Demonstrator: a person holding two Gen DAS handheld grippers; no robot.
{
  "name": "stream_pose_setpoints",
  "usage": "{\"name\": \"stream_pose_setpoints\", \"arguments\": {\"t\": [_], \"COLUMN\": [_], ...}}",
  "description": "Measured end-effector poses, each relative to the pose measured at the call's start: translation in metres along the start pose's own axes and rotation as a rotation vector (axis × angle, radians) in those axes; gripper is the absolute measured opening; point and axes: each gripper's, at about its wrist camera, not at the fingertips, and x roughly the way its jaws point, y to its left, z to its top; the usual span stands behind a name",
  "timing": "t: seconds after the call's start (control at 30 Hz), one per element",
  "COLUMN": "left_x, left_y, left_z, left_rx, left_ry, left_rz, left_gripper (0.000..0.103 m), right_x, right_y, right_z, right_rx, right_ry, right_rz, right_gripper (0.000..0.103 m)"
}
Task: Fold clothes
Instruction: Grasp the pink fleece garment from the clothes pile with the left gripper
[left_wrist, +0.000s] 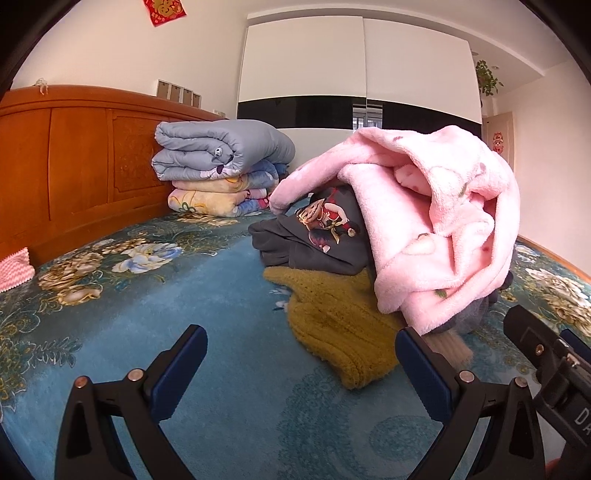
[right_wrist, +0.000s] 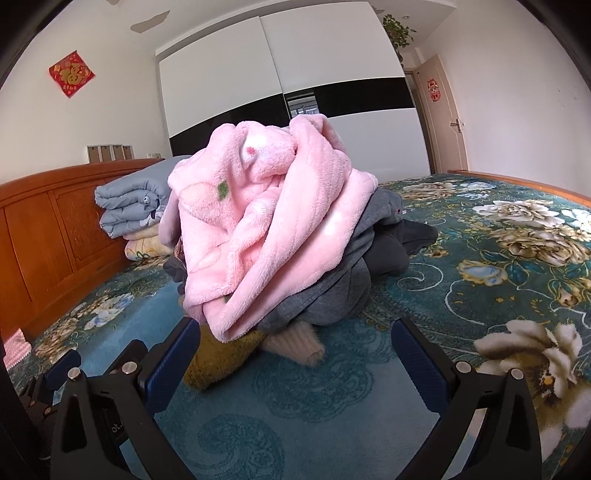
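One heap of clothes sits mid-bed on the teal floral bedspread. We count four pieces: a pink fleece on top, a dark grey printed top, a mustard knit at the bottom, and a cream knit bit poking out. The cartoon print only shows from the left wrist; the right wrist shows more grey fabric trailing behind. Our left gripper and right gripper both hover just in front of the heap with fingers spread wide — nothing pinched. One stack of folded quilts sits by the wooden headboard.
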Motion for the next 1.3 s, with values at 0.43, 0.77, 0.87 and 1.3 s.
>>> {"name": "stream_pose_setpoints", "arguments": {"t": [0.43,0.77,0.87,1.3], "left_x": [0.006,0.025,0.039,0.089], "left_y": [0.000,-0.022,-0.038,-0.067], "left_z": [0.001,0.046,0.079,0.143], "left_rx": [-0.003,0.047,0.040,-0.068], "left_ry": [0.035,0.089,0.097,0.217], "left_rz": [-0.065,-0.186,-0.229,-0.301], "left_gripper": [0.103,0.103,0.103,0.007], "right_x": [0.000,-0.007,-0.010,-0.019], "right_y": [0.001,-0.011,-0.020,-0.051], "right_z": [0.000,0.007,0.010,0.022], "right_rx": [-0.010,0.015,0.024,0.099], "right_ry": [0.010,0.017,0.017,0.015], "right_rz": [0.001,-0.012,-0.038,-0.091], "right_gripper": [0.103,0.103,0.103,0.103]}}
